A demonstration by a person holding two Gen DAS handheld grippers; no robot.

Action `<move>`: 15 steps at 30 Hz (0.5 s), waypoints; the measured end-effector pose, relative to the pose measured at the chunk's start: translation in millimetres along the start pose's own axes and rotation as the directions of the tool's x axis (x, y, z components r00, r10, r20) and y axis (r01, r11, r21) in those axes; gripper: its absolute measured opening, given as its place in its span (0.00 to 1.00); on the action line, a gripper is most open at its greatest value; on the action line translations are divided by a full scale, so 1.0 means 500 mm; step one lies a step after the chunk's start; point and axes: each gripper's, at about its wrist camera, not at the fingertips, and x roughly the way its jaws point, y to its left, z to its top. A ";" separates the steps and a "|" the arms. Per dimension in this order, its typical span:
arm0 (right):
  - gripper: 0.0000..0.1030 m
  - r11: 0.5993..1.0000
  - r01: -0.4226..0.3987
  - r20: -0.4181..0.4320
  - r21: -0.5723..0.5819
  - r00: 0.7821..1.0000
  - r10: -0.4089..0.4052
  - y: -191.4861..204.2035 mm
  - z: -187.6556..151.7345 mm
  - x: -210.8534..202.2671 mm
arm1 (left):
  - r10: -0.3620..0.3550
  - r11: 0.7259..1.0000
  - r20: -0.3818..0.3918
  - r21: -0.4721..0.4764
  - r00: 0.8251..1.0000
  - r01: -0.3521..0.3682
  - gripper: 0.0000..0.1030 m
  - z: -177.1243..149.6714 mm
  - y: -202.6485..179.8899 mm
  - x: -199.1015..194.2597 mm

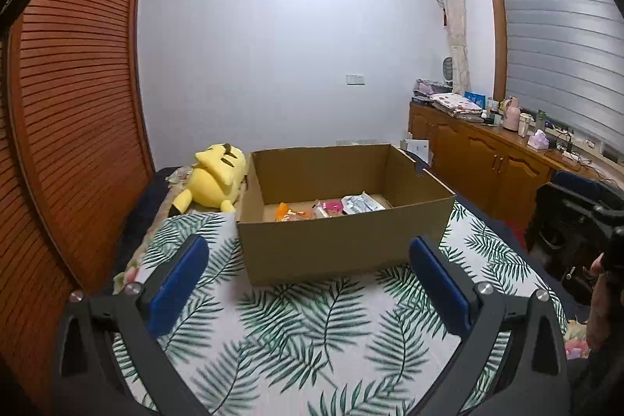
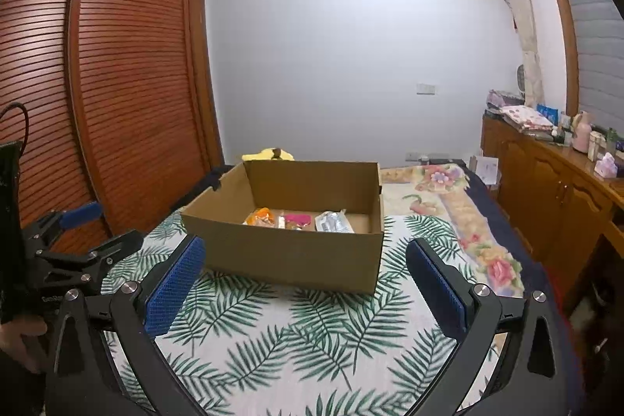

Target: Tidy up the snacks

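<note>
An open cardboard box (image 1: 343,240) (image 2: 288,252) stands on a bed covered by a palm-leaf cloth. Inside it lie an orange snack pack (image 1: 286,212) (image 2: 260,217), a pink pack (image 1: 334,207) (image 2: 298,220) and a silver-white pack (image 1: 360,203) (image 2: 333,222). My left gripper (image 1: 308,283) hovers in front of the box, well short of it, open with nothing between its blue pads. My right gripper (image 2: 304,283) also hovers in front of the box, open wide and empty. The left gripper also shows at the left edge of the right wrist view, held by a hand (image 2: 23,334).
A yellow plush toy (image 1: 214,178) lies left of the box. A slatted wooden wardrobe (image 1: 74,104) stands at the left. A wooden cabinet (image 1: 487,162) with cluttered top runs along the right wall. A black chair (image 1: 573,217) sits at the right. A hand (image 1: 598,303) shows at the right edge.
</note>
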 end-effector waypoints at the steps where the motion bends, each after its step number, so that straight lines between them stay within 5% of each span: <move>1: 1.00 1.000 0.001 0.005 0.003 1.000 -0.001 0.000 0.000 -0.011 | 0.009 1.000 0.000 0.004 1.000 -0.009 1.00 0.000 -0.001 -0.013; 15: 1.00 1.000 0.009 0.062 -0.011 0.998 -0.008 0.054 -0.018 -0.185 | 0.041 0.999 0.041 -0.031 0.998 -0.040 1.00 -0.011 -0.006 -0.198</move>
